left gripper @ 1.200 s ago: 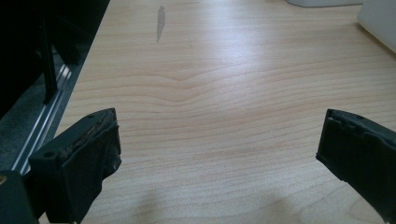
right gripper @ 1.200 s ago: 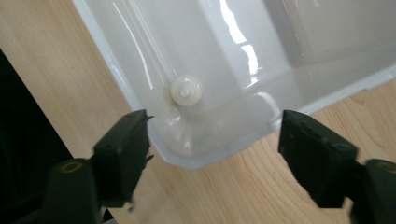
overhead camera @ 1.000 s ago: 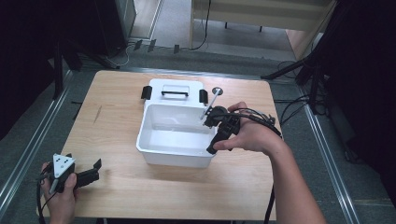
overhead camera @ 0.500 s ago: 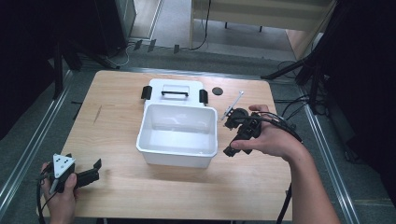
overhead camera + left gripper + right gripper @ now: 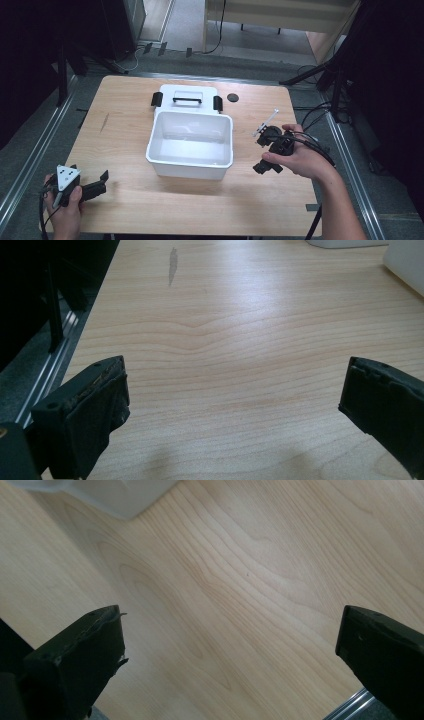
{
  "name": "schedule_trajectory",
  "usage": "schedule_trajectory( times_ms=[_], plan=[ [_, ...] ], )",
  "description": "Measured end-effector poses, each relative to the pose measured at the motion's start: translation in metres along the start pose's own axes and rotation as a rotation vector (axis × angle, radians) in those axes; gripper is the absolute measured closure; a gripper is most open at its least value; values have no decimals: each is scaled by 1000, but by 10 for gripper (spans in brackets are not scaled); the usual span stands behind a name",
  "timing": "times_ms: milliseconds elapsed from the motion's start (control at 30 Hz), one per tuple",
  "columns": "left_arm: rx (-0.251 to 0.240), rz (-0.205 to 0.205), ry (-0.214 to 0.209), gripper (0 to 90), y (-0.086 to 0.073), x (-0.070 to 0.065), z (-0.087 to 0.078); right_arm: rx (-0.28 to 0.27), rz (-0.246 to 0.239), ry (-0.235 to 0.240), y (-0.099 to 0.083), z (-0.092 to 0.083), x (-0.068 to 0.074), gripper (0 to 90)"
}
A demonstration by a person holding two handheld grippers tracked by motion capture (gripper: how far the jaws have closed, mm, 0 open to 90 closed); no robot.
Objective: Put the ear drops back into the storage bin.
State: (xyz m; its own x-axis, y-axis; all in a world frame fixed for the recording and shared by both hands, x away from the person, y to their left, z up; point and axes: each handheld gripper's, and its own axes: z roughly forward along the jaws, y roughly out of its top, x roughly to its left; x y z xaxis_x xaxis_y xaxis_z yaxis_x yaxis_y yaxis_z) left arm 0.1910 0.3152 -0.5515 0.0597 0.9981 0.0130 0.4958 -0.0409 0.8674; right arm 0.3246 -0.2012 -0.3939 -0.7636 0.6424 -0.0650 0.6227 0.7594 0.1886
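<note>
A white open box [image 5: 190,159] stands in the middle of the wooden table [image 5: 125,115], and its inside looks bare. Its lid [image 5: 186,97], with a black handle and black latches, lies flat just behind it. My right gripper [image 5: 265,161] is held over the table to the right of the box, clear of its wall. In the right gripper view this gripper [image 5: 230,630] is open over bare wood, with a corner of the box [image 5: 115,495] at the upper left. My left gripper [image 5: 97,186] rests at the near left corner, and the left gripper view shows this gripper [image 5: 232,390] open with nothing between its jaws.
A small black disc [image 5: 232,97] lies on the table right of the lid. A dark streak [image 5: 172,265] marks the wood ahead of the left gripper. Metal rails [image 5: 35,150] run along the table's sides, and cables trail off the right edge.
My right gripper has pulled away from the box's right rim, moving right and toward the near side. The left gripper has stayed put.
</note>
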Motion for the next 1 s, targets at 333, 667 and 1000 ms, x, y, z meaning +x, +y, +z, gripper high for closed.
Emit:
schedule_trajectory(
  times_ms=[333,667,1000],
  plan=[
    [3,4,1,0,0,0,0,-33,87,-21,-32,23,-15,0],
    [0,3,3,0,0,0,0,-92,169,-42,-58,44,-23,0],
    [1,5,6,0,0,-1,0,-223,297,-73,-94,70,-32,0]
  ],
)
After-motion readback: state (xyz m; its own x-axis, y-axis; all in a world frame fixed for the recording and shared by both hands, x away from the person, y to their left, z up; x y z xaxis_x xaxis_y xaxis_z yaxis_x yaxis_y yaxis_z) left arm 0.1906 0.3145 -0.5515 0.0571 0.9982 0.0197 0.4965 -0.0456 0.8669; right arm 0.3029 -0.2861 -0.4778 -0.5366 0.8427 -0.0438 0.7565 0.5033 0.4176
